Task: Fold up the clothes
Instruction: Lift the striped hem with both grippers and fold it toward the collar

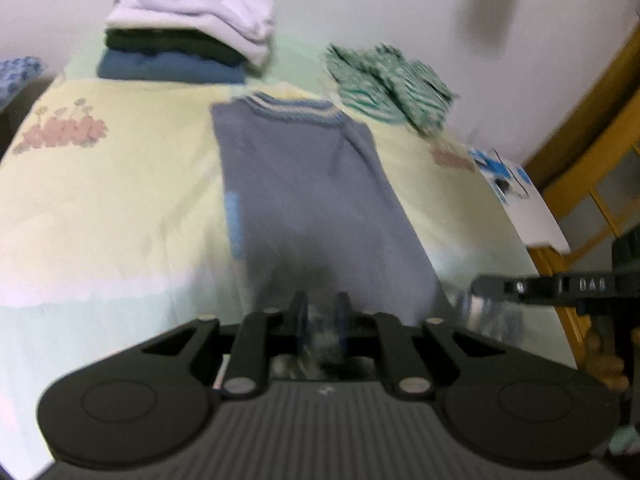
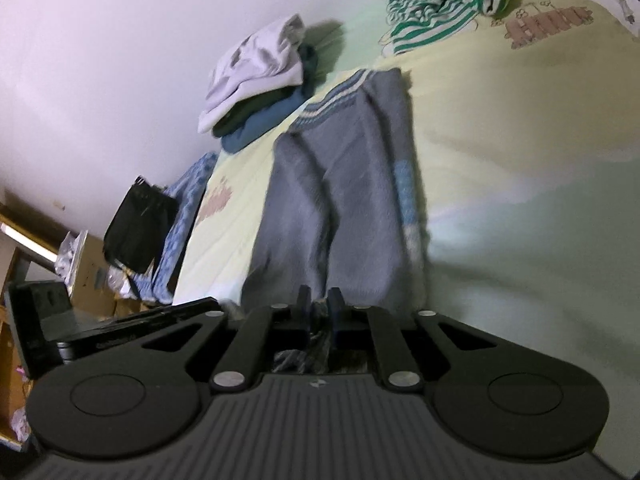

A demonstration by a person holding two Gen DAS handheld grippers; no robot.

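Observation:
A grey-blue knit sweater [image 1: 312,200] with a striped collar lies lengthwise on the bed, sides folded in; it also shows in the right wrist view [image 2: 344,200]. My left gripper [image 1: 323,316] is shut on the sweater's near hem, with cloth bunched between the fingers. My right gripper [image 2: 319,312] is shut on the same hem, cloth pinched between its fingers. The right gripper's body [image 1: 560,286] shows at the right edge of the left wrist view.
A stack of folded clothes [image 1: 188,28] sits at the far end of the bed [image 1: 100,200], also in the right wrist view [image 2: 260,92]. A crumpled green striped garment [image 1: 388,80] lies far right. A yellow wooden frame [image 1: 600,184] stands beyond the bed edge. A black bag [image 2: 140,232] hangs beside the bed.

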